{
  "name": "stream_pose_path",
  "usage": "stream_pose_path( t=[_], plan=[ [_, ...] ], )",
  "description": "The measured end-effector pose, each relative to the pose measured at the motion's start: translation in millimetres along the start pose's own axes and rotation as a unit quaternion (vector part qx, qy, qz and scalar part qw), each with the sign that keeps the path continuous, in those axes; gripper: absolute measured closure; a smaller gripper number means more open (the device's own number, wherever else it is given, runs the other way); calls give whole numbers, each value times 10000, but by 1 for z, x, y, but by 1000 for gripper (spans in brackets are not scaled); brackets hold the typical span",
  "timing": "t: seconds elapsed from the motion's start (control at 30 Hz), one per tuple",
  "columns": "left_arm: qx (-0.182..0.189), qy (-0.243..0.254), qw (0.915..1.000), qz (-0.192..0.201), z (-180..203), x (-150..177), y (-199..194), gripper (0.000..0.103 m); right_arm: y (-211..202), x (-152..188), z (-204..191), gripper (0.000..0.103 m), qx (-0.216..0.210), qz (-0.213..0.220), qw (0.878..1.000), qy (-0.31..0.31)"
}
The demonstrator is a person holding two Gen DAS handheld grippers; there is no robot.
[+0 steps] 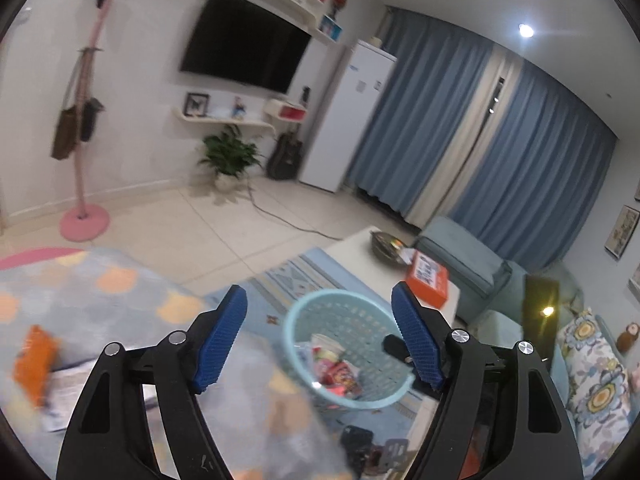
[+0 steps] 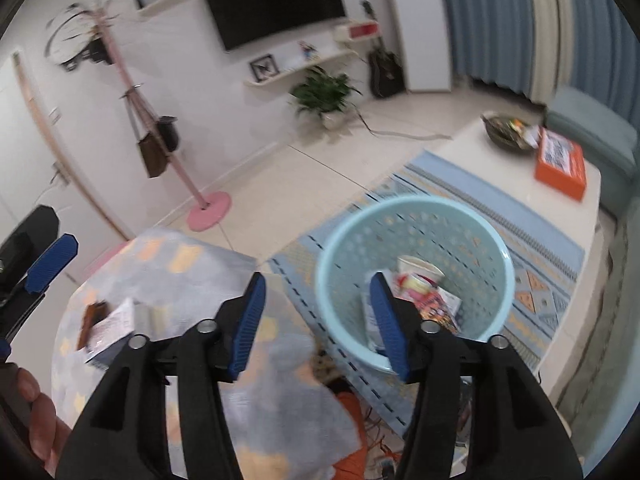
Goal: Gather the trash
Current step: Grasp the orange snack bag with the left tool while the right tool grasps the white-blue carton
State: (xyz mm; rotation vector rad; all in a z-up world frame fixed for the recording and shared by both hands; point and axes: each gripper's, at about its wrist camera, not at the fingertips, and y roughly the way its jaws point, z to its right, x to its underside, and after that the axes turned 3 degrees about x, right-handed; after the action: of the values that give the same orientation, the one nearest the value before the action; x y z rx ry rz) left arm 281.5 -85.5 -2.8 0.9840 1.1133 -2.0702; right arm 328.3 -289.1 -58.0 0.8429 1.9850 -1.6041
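A light blue perforated trash basket stands on the rug and holds a paper cup and several wrappers; it also shows in the left wrist view. My right gripper is open and empty, above the basket's near-left rim. My left gripper is open and empty, above the basket's near side. On the patterned tablecloth lie an orange wrapper and white paper scraps. The right wrist view shows a brown wrapper and a paper scrap there, and the left gripper's blue fingertip.
A white coffee table holds an orange box and a dark bowl. A pink coat stand, a potted plant, a guitar, a teal sofa and a floral cushion stand around.
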Motion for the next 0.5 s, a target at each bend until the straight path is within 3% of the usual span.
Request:
stream_pose_path(
  t=[0.23, 0.33, 0.5],
  plan=[
    [-713, -153, 9972, 135, -56, 5, -58, 30, -11, 8, -58, 47, -381, 98, 9981, -469],
    [-917, -302, 9953, 7, -86, 11, -74, 25, -12, 12, -81, 46, -503, 144, 9961, -711],
    [-1116, -342, 9929, -247, -125, 22, -83, 24, -14, 14, -123, 46, -722, 419, 9886, -1256]
  ],
)
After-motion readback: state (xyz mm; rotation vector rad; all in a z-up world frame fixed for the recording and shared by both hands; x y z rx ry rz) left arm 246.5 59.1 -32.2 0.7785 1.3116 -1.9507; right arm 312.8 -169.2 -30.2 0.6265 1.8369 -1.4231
